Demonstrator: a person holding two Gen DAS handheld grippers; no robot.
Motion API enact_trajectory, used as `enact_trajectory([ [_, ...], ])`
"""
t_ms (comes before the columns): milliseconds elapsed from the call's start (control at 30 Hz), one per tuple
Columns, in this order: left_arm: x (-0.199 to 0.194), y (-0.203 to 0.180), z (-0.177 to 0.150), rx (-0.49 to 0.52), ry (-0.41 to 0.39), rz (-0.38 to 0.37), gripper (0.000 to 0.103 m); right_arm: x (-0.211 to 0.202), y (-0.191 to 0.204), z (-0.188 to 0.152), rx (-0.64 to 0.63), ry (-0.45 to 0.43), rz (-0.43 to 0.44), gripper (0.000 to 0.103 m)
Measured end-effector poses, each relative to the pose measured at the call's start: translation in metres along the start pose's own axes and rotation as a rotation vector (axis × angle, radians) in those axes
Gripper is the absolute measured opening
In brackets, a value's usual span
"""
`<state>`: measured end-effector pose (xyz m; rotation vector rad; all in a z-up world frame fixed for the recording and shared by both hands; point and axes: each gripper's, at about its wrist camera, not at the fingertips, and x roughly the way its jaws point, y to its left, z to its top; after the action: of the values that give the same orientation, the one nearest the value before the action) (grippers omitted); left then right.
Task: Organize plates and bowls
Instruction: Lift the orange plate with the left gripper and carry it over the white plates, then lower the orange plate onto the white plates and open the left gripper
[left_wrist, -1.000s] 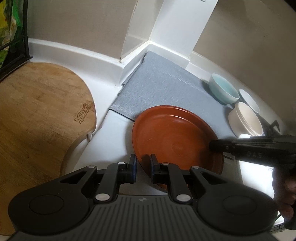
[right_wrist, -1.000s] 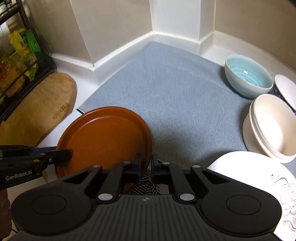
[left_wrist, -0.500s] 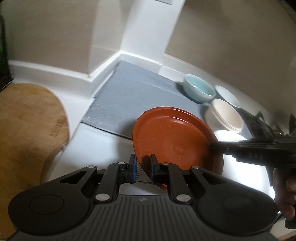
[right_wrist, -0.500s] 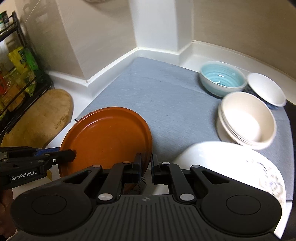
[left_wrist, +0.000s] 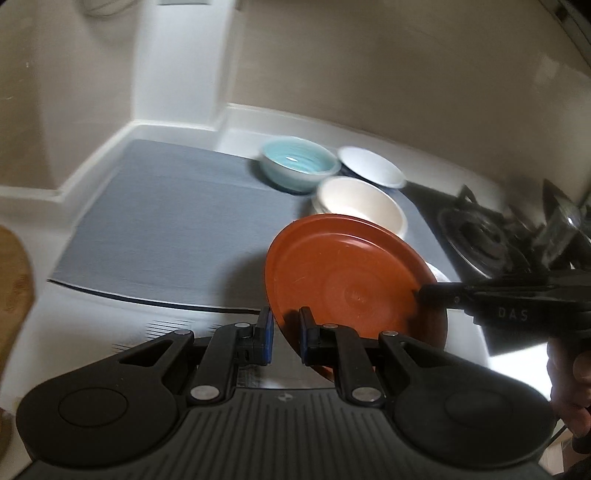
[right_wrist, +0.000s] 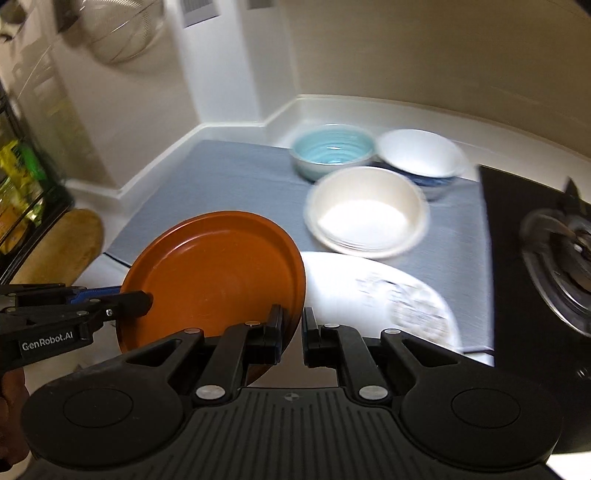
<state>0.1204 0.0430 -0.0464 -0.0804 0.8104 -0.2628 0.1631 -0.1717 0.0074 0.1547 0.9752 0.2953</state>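
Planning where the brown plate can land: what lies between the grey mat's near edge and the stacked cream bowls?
In the right wrist view, the white patterned plate lies there, just in front of the cream bowls, with the brown plate held beside it.

My right claw (right_wrist: 292, 336) grips the near rim of the orange plate (right_wrist: 218, 273), tilted above the counter's front edge. My left claw (right_wrist: 142, 301) pinches its left rim. Beside it, a white patterned plate (right_wrist: 388, 295) lies on the grey mat (right_wrist: 229, 184).
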Motion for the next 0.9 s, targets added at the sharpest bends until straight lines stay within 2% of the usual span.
enact_trajectory([
  [233,0.019,-0.038,-0.008,0.034,0.055,0.009,0.015,-0.003,-0.039,-0.022,0.072,0.029,-0.013,0.011],
  [900,0.043,-0.057,-0.020,0.060,0.140,0.075,0.016,0.012,-0.046,-0.036,-0.024,0.111,-0.039,0.012],
])
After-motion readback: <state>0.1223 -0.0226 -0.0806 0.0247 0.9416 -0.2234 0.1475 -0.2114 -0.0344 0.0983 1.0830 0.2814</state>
